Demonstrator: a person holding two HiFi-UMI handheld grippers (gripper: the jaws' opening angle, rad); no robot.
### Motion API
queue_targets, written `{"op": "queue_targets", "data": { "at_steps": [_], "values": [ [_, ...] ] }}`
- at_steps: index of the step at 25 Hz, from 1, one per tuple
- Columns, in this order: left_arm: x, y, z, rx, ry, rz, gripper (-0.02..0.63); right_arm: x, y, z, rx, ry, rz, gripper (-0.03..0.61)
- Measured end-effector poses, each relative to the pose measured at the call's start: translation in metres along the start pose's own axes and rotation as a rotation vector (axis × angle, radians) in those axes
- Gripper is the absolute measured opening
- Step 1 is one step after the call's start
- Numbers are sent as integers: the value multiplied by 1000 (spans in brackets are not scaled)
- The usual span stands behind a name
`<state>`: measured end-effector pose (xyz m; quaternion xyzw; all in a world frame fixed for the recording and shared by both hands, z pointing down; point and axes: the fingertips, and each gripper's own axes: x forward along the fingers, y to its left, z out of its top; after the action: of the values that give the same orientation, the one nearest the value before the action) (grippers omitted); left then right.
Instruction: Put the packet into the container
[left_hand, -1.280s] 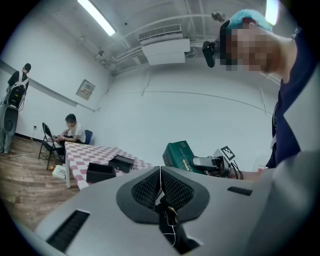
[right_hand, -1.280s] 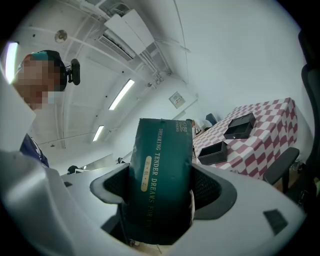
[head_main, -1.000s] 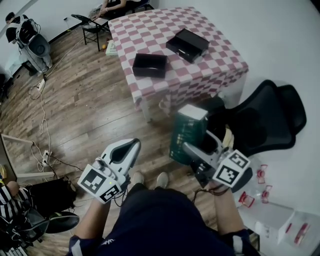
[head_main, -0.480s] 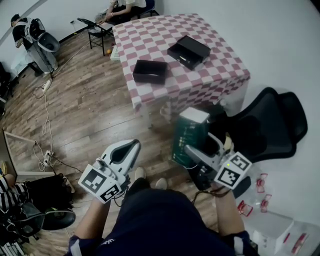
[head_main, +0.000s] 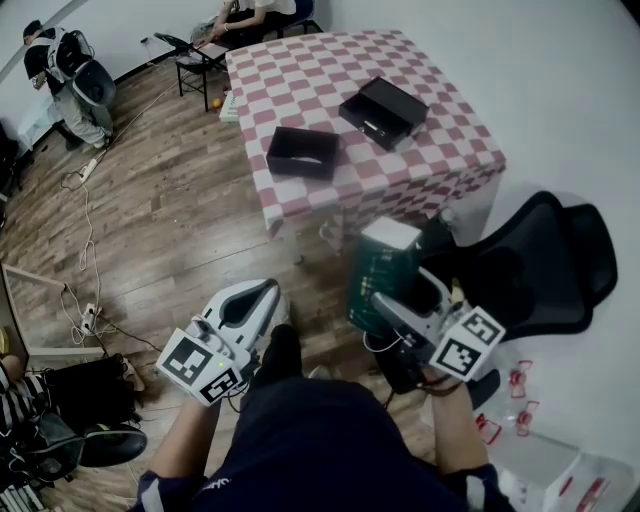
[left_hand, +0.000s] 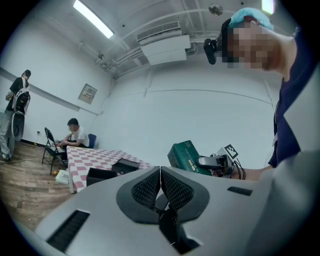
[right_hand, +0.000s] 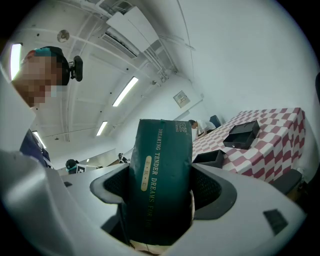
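My right gripper (head_main: 392, 292) is shut on a tall dark green packet (head_main: 380, 272) with gold print, held upright over the wooden floor short of the table. In the right gripper view the packet (right_hand: 161, 175) fills the space between both pads. My left gripper (head_main: 262, 297) is shut and empty at lower left; its pads (left_hand: 161, 186) press together. Two black containers stand on the checkered table (head_main: 300, 70): an open box (head_main: 302, 153) near the front edge and a second one (head_main: 383, 106) farther back right. From the left gripper view I also see the packet (left_hand: 186, 156).
A black office chair (head_main: 540, 265) stands right of the table, close to my right gripper. Cables (head_main: 85, 230) trail over the wooden floor at left. A person (head_main: 245, 12) sits on a chair behind the table; another person (head_main: 62, 62) stands at far left. Red-and-white items (head_main: 520, 385) lie at lower right.
The view has shifted slightly toward the table. Both grippers keep their pose, and the right one still holds the packet.
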<state>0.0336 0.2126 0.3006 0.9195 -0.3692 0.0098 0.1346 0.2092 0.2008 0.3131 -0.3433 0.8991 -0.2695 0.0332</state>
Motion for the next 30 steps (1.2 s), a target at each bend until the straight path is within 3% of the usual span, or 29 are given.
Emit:
{"op": "queue_targets", "data": {
  "at_steps": [6, 20, 30],
  "values": [
    [31, 57, -2, -36, 14, -17, 37, 47, -31, 12, -24, 20, -27, 391],
    [102, 249, 30, -91, 83, -83, 37, 215, -108, 63, -38, 83, -133, 391],
    [127, 325, 41, -112, 87, -116, 37, 293, -145, 92, -165, 186, -185, 391]
  ]
}}
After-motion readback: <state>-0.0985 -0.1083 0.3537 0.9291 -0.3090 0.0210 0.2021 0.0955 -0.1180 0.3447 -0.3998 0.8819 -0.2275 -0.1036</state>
